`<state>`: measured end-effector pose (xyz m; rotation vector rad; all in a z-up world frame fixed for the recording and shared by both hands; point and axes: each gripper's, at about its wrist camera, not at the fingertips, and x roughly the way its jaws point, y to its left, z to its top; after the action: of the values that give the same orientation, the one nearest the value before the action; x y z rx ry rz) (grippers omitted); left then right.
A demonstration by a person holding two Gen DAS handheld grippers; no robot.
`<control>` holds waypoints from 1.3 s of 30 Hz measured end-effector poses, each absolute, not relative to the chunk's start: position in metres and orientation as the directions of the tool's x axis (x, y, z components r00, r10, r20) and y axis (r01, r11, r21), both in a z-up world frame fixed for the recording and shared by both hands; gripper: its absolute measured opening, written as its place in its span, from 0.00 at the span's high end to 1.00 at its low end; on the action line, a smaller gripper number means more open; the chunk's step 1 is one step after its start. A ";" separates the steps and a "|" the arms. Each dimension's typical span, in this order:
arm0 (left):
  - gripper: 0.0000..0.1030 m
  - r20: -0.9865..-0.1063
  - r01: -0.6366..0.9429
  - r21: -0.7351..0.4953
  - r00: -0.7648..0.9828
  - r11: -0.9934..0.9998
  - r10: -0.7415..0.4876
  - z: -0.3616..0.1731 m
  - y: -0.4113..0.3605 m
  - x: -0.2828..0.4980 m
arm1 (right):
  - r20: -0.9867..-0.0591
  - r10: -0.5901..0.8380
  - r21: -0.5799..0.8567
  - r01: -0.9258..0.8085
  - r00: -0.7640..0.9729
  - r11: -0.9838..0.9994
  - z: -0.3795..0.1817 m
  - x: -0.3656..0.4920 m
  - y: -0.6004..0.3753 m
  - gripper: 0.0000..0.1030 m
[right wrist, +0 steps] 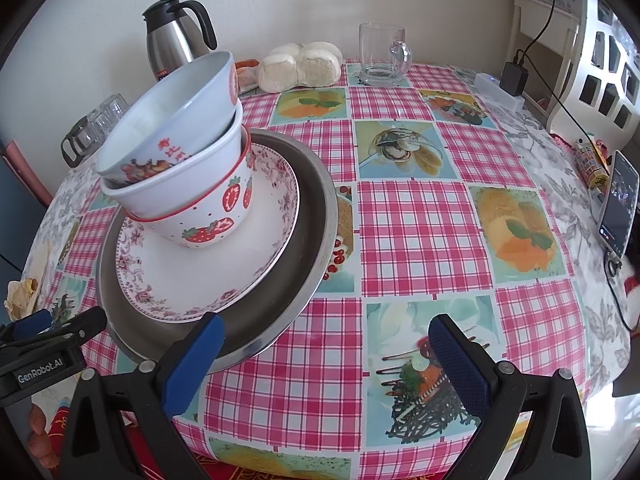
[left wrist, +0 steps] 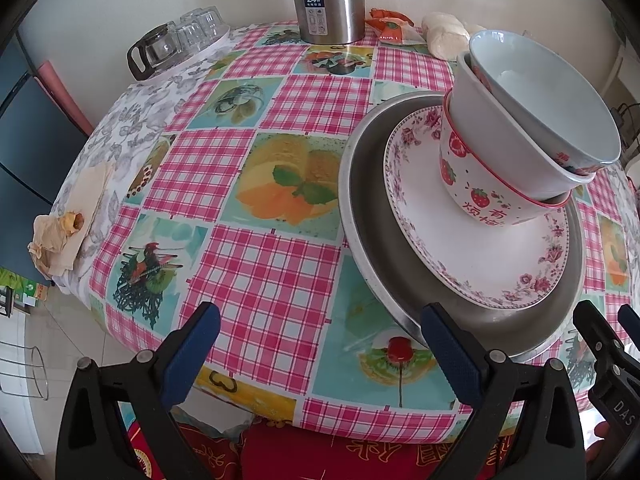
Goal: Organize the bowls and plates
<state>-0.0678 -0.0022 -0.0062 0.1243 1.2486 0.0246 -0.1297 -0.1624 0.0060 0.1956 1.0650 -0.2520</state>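
We saw one stack on the checked tablecloth. At the bottom lay a wide metal pan. Inside it rested a white plate with a pink floral rim. On that plate stood three nested bowls, leaning: a strawberry-printed bowl lowest, a plain white bowl in it, and a pale blue bowl uppermost, empty.

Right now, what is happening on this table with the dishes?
A person holds a gripper in each hand at the near table edge. The dishes are stacked: three nested bowls, leaning, stand on a floral plate, which lies in a metal pan. The left gripper and right gripper are both open, flanking the pan's near rim and holding nothing.
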 end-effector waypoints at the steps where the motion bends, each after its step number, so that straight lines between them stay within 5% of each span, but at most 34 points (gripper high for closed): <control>1: 0.03 -0.945 0.050 0.107 0.317 0.993 0.086 -0.006 -0.002 -0.068 | -0.881 -0.109 0.036 0.296 0.459 0.955 0.006 -0.129 -0.163 0.00; 39: 0.03 -0.953 0.043 0.111 0.288 0.993 0.095 -0.012 0.001 -0.064 | -0.888 -0.117 0.015 0.283 0.445 0.959 0.005 -0.125 -0.162 0.00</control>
<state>-0.0643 0.0009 -0.0118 0.1235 1.2795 0.0347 -0.1249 -0.1624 0.0051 0.1707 1.0825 -0.2497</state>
